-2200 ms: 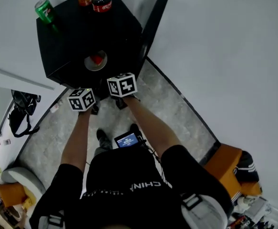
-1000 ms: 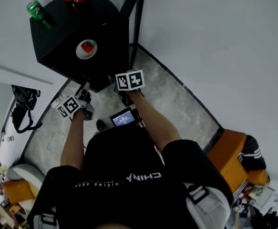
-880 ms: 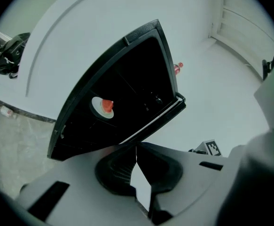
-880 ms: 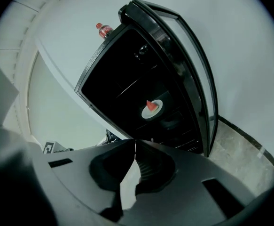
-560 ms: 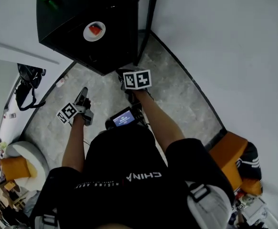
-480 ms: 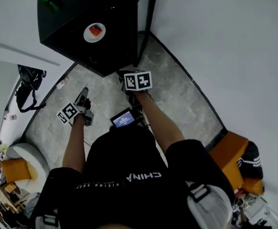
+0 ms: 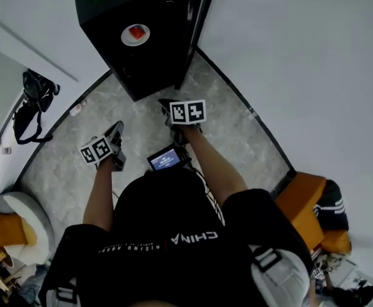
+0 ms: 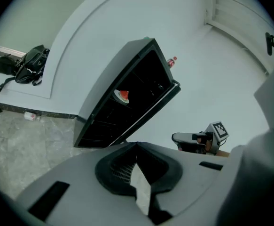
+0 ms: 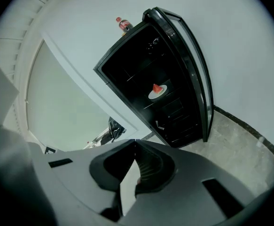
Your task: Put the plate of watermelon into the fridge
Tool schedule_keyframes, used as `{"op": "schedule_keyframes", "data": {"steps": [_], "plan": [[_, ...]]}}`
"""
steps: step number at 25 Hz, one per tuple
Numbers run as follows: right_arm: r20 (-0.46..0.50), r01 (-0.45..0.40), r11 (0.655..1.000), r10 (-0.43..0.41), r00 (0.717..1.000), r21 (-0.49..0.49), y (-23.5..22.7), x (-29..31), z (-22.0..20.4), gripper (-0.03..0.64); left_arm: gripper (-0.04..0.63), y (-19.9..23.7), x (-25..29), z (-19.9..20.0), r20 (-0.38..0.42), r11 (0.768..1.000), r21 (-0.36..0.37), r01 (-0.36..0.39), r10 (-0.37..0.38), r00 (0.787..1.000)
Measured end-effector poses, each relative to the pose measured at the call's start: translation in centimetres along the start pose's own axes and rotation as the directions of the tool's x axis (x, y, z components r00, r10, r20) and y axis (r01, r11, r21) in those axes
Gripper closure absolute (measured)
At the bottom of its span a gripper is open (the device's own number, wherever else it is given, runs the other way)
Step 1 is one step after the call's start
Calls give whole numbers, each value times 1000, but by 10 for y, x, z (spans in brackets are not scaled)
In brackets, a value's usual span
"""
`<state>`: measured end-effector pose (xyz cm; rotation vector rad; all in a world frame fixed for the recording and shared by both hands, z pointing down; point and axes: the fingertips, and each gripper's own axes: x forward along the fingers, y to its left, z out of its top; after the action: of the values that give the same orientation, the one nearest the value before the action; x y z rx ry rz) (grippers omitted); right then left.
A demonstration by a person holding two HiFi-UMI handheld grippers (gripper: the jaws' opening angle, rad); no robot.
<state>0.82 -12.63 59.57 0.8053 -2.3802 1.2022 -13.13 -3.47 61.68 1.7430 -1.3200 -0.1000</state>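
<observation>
The plate of watermelon (image 7: 135, 34) is set in the fridge (image 7: 109, 5), the left gripper (image 8: 137, 144) and right gripper (image 9: 135, 141) are closed on nothing, so the door (image 7: 197, 24) should probably be pushed next.

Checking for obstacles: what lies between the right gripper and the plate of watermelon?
Head view: only bare floor and the fridge's lower shelves separate the right gripper from the plate.
</observation>
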Motion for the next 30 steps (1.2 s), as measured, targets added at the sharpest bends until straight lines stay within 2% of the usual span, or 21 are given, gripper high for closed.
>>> {"op": "schedule_keyframes", "data": {"steps": [5,10,15,18,23,26,30], "plan": [[9,55,999,-55,998,0,17,-9,-46,601,583,23,-36,-23,14,1000,-22,10,-10,1000],[67,113,991,-118,991,65,21,-46,-72,601,583,17,-58,-61,-20,995,-69,72,-74,997],[57,166,986,-167,984,26,21,-75,-89,601,583,1,-61,-81,-17,992,-85,96,-97,995],[52,163,987,-162,985,-6,27,-75,-90,601,583,-10,-60,-81,0,989,-76,129,-129,992],[72,163,983,-157,985,-87,30,-91,-82,601,583,-52,-56,-72,64,972,-57,230,-226,972],[75,124,984,-115,990,-127,25,-96,-77,601,583,-68,-47,-68,91,976,-38,216,-212,973],[74,105,988,-97,992,-115,5,-105,-74,601,583,-78,-37,-86,53,986,4,164,-164,985]]}}
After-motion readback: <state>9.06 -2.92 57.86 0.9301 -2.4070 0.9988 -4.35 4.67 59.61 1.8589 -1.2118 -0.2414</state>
